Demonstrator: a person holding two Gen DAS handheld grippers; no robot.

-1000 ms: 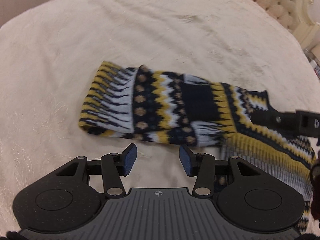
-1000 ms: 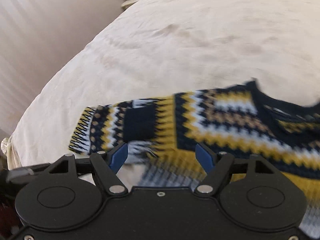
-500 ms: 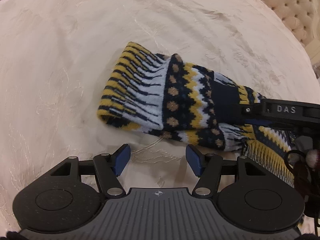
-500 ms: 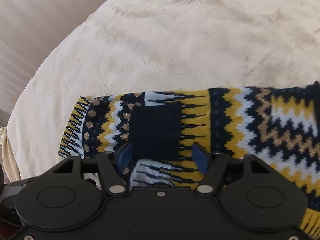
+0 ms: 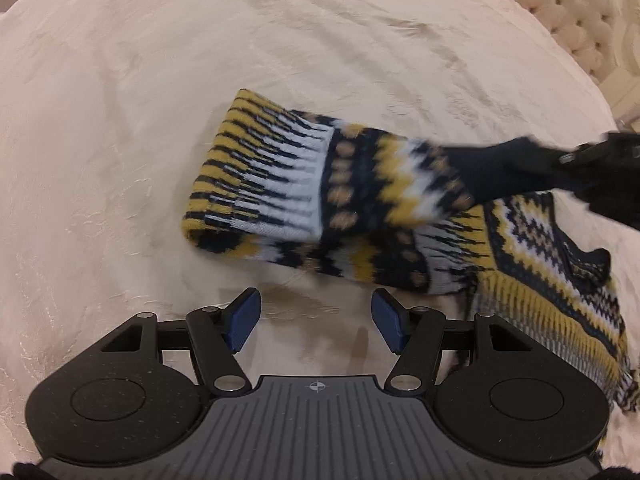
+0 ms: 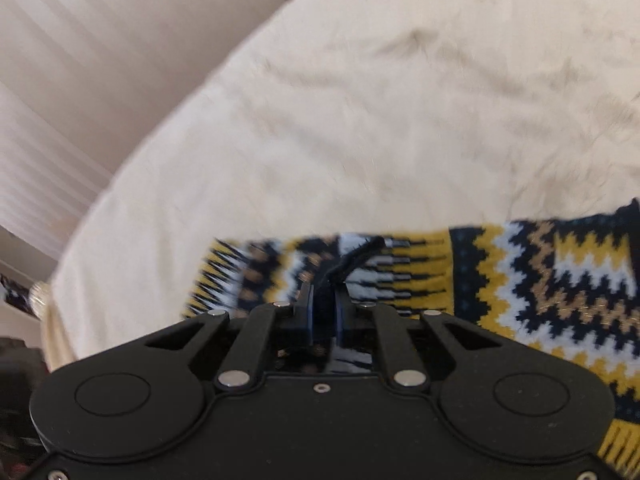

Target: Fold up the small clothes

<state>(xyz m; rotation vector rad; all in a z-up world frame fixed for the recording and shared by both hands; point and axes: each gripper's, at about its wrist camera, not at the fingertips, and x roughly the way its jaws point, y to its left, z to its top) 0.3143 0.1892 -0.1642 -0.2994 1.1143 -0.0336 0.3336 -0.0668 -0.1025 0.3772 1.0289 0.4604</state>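
sweater [image 5: 352, 200], patterned in navy, yellow and white, lies on the cream bedspread [image 5: 200, 60] with one sleeve folded across. right gripper [image 6: 322, 312] is clamped on the sleeve's navy cuff [image 6: 352, 260]. left gripper [image 5: 316, 320] hovers just beside the sleeve, fingers apart, holding nothing.

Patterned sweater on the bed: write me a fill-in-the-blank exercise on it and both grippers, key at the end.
1. The right gripper is shut on the sweater's ____ cuff.
2. The left gripper is ____ and holds nothing.
3. The sweater lies on a ____ bedspread.
4. The tufted headboard shows only in the ____ wrist view.

Missing words: navy; open; cream; left
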